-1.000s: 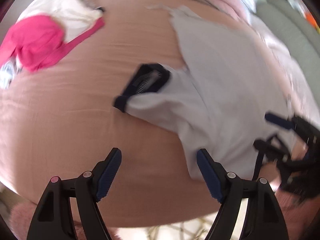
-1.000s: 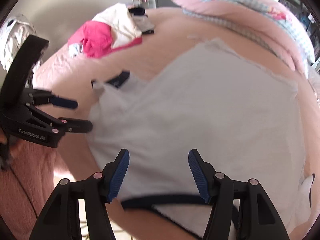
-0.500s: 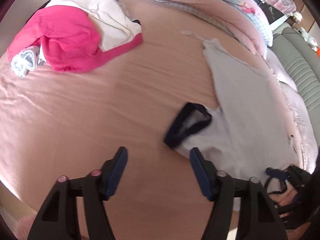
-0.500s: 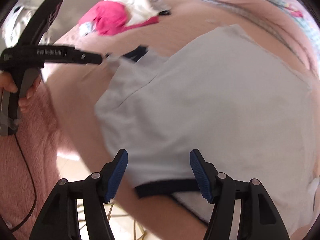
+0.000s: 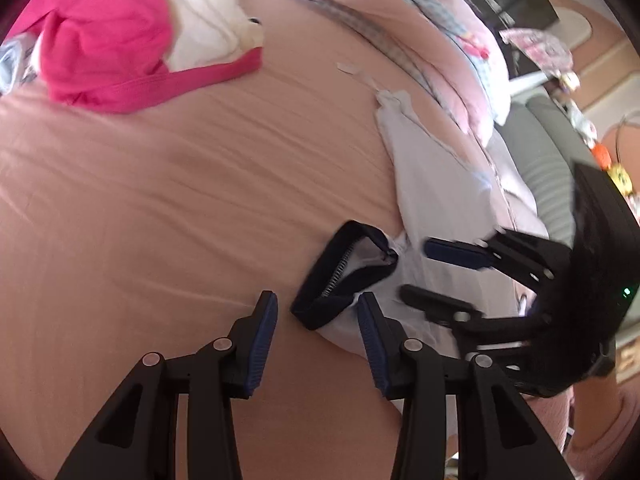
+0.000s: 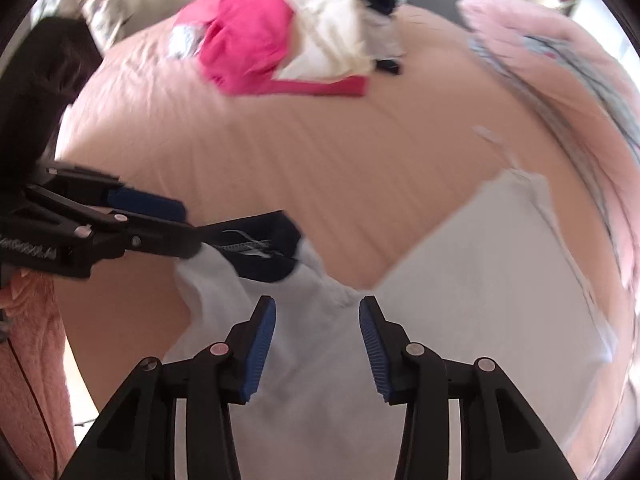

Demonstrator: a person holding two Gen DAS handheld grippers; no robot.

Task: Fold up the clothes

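Pale grey shirt (image 6: 460, 320) spread on the bed (image 5: 160, 208); left gripper (image 5: 318, 332) closing about its navy sleeve cuff (image 5: 320, 280), right gripper (image 6: 318, 344) closing over bare cloth, neither pinching yet: a shallow bite risks the cuff slipping.

Matt grey cloth shirt (image 6: 460, 288) on a smooth, faintly creased peach cotton-like sheet (image 5: 160, 200); fluffy pink sleeve (image 6: 36, 344).
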